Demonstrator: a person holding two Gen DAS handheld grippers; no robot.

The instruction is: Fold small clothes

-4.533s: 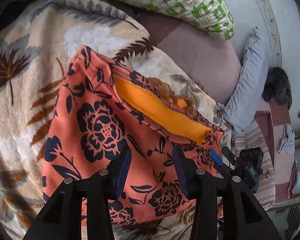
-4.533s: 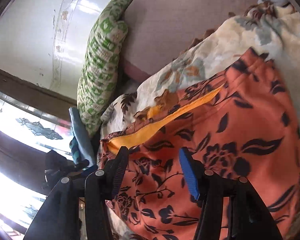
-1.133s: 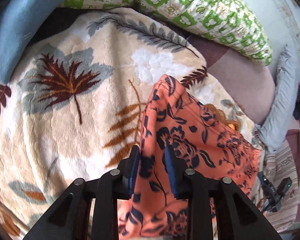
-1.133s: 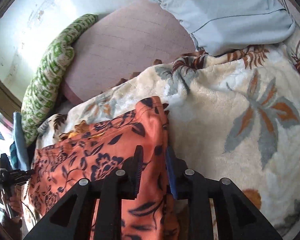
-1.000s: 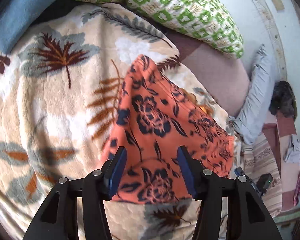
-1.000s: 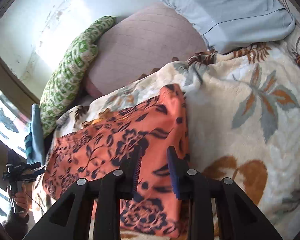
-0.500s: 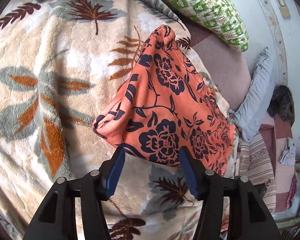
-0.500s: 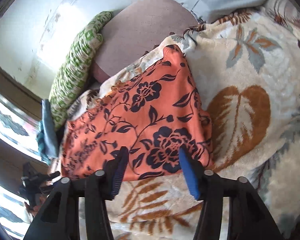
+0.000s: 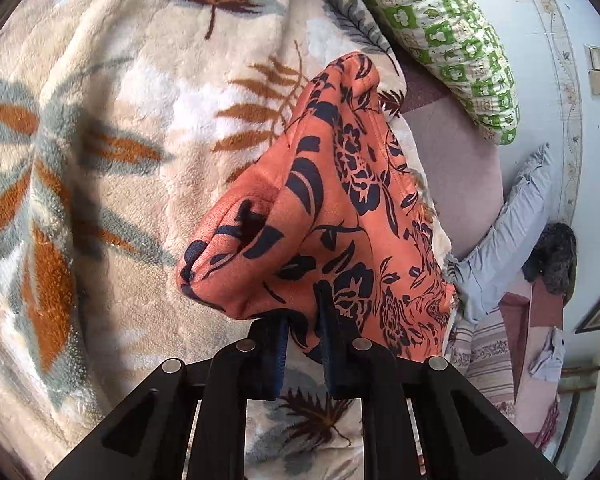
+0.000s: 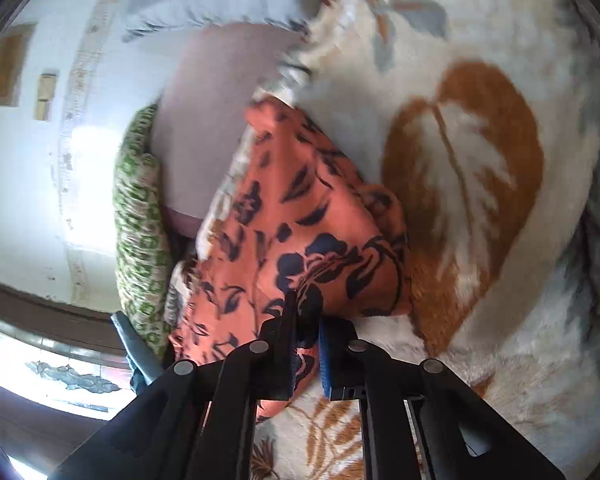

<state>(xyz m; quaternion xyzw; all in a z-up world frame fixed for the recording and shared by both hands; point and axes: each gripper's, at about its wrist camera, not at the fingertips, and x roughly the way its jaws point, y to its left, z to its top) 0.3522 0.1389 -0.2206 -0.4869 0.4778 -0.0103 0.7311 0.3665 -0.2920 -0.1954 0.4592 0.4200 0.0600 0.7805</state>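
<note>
- The orange floral garment [image 9: 332,216] lies on the leaf-patterned blanket [image 9: 112,152] covering the bed, already doubled over, with its near edge lifted off the pile.
- The left gripper [image 9: 304,320] has just been closing and now pinches that near edge between its blue pads; cloth bunches up in front of the jaws.
- The right gripper [image 10: 306,316] has likewise just been closing and is pressed together on the same near edge, at the other side of the garment [image 10: 300,232]. This view is blurred, so how much cloth it holds cannot be told.
- The step in hand looks like the next fold: carry the near edge over toward the far end by the green patterned pillow [image 9: 452,40].
- To do it well, keep both pinches firm and at the same height, so the edge stays straight and does not sag in the middle.
- Lift only enough to clear the plush blanket; its pile is likely to drag at the fabric and pull the lower layer askew.
- Move the two grippers together and parallel; the garment is soft and will twist if one leads.
- Lay the edge down flush on the far edge before letting go, then release both sides at once.
</note>
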